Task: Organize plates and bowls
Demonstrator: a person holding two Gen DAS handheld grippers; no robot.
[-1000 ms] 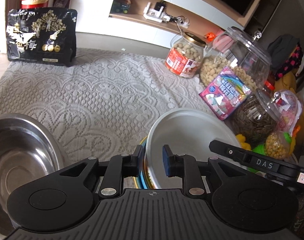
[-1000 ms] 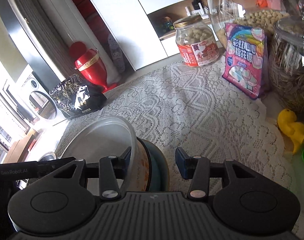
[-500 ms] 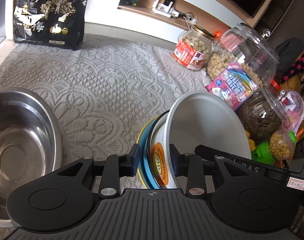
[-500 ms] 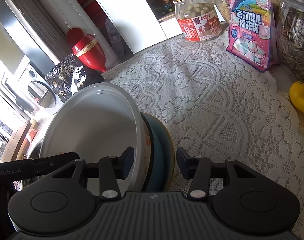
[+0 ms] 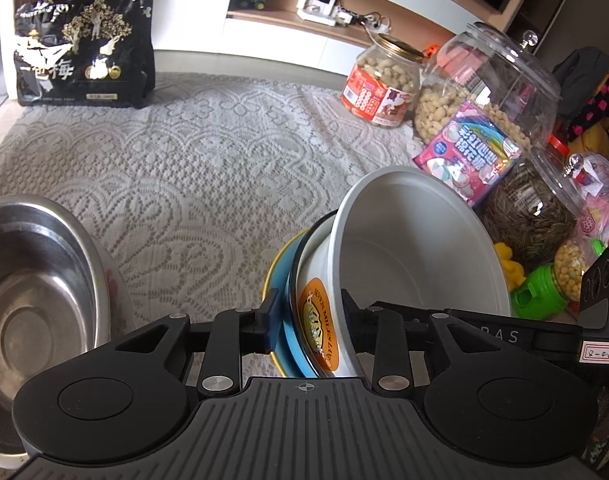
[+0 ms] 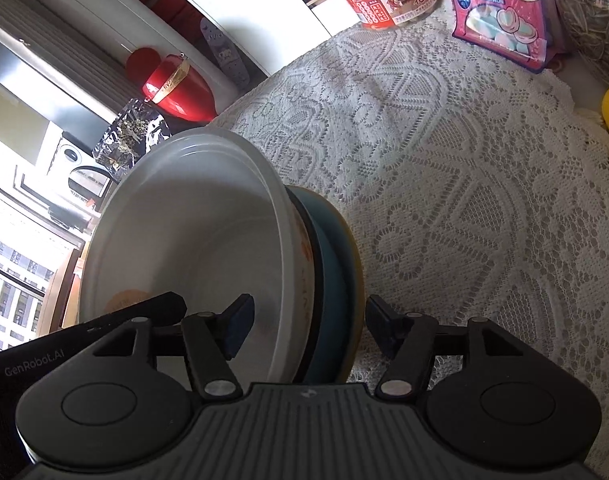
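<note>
while the nested stack sat tilted on the lace cloth (image 5: 208,168), the left gripper (image 5: 310,322) was clenched on the white bowl (image 5: 420,240) and the blue plate (image 5: 290,344) behind it. the right gripper (image 6: 304,324) straddled the same rims, its jaws just widened, pads clear of both. judged stiff, smooth and likely slippery; breakable if ceramic. best held across the rims. a steel bowl (image 5: 36,280) lay close left; a peanut jar (image 5: 380,88), marshmallow bag (image 5: 468,152) and seed jar (image 5: 532,208) crowded the right.
</note>
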